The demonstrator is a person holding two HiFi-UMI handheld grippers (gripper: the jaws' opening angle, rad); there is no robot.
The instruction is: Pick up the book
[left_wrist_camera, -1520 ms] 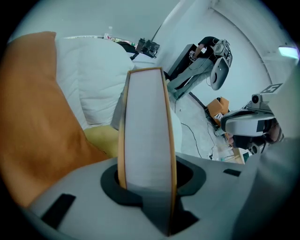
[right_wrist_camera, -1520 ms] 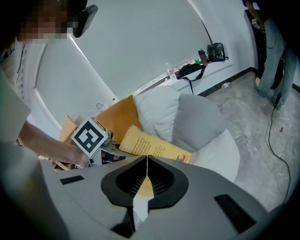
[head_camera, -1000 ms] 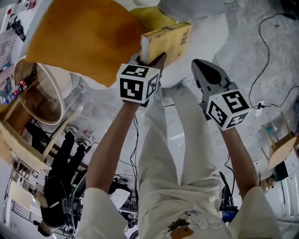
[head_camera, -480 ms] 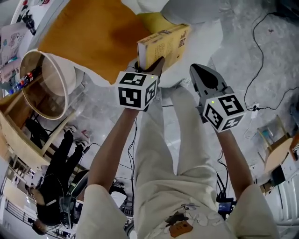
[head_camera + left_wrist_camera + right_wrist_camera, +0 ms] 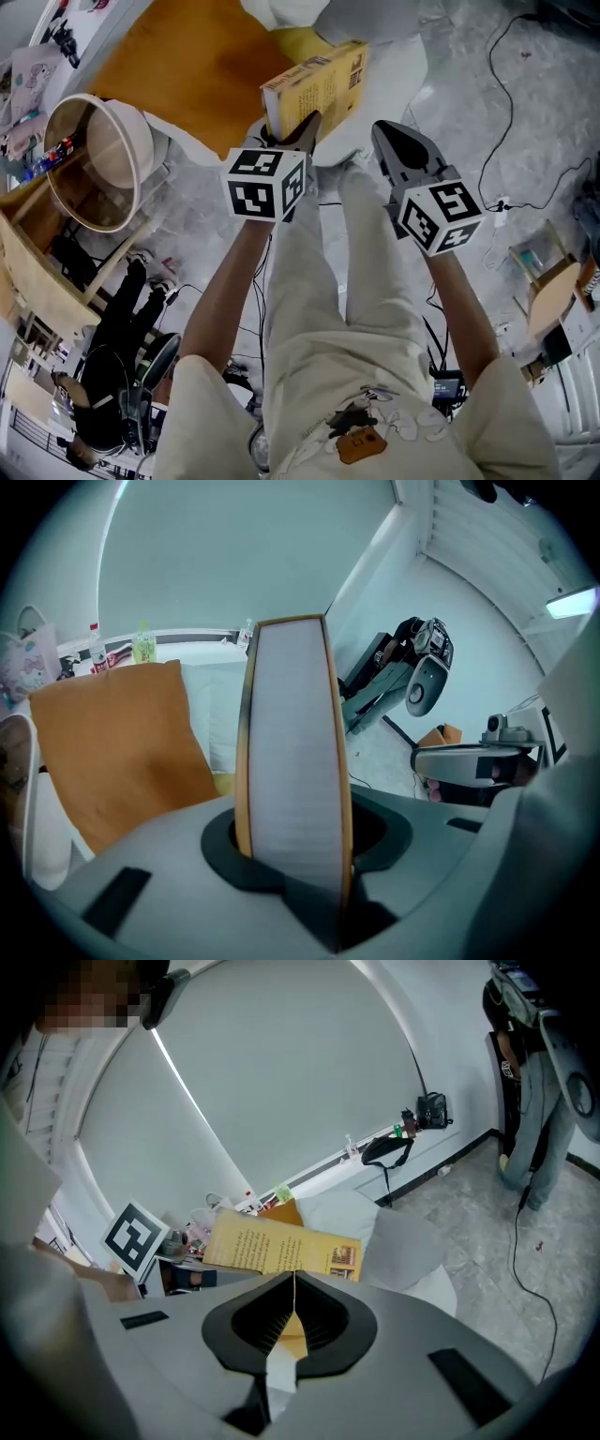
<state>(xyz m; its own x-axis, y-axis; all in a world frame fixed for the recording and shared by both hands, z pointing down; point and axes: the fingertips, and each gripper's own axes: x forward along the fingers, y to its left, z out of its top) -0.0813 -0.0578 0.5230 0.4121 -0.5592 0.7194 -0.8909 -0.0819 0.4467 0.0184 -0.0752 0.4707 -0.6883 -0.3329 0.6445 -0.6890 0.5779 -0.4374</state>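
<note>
Above orange cushion (image 5: 187, 66), far centre: book (image 5: 314, 86) clamped edge-on in left gripper (image 5: 292, 134), carried higher than second earlier, touching nothing else. Right gripper (image 5: 386, 136), jaws closed on nothing, rose alongside. Pickup looked effectively done.

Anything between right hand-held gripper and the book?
Nothing. Head view: open gap between the right hand-held gripper and the book; left hand-held gripper holds it.

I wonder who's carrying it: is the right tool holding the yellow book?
No, the left tool clamps the book, and the right tool is closed on nothing.
</note>
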